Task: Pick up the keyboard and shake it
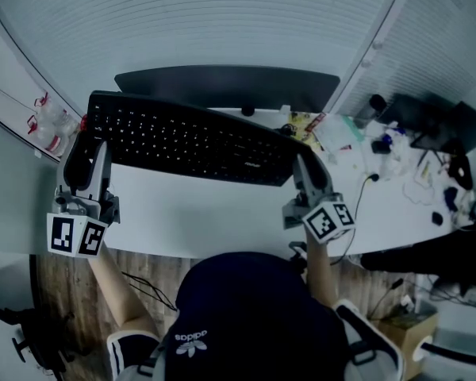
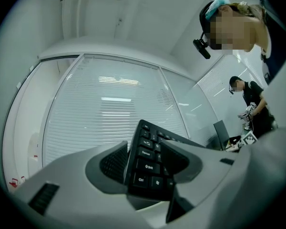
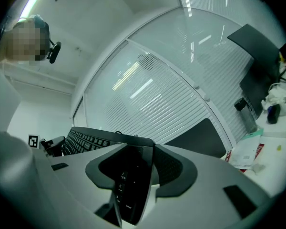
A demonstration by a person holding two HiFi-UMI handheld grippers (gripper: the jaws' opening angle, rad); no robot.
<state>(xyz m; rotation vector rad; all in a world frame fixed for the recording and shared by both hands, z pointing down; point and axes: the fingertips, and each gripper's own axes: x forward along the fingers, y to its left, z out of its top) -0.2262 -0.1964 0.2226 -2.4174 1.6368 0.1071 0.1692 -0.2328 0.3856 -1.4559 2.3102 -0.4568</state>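
I reckon the long black plastic keyboard point(image 1: 190, 141) is light and stiff, but its smooth edges could slip out during a shake. The short ends look like the right places to hold it. My left tongs point(image 2: 143, 168) are clamped on its Ctrl-key end and my right tongs point(image 3: 136, 175) on the numpad end, holding it tilted above the white counter point(image 1: 206, 213), before the dark monitor point(image 1: 222, 86).
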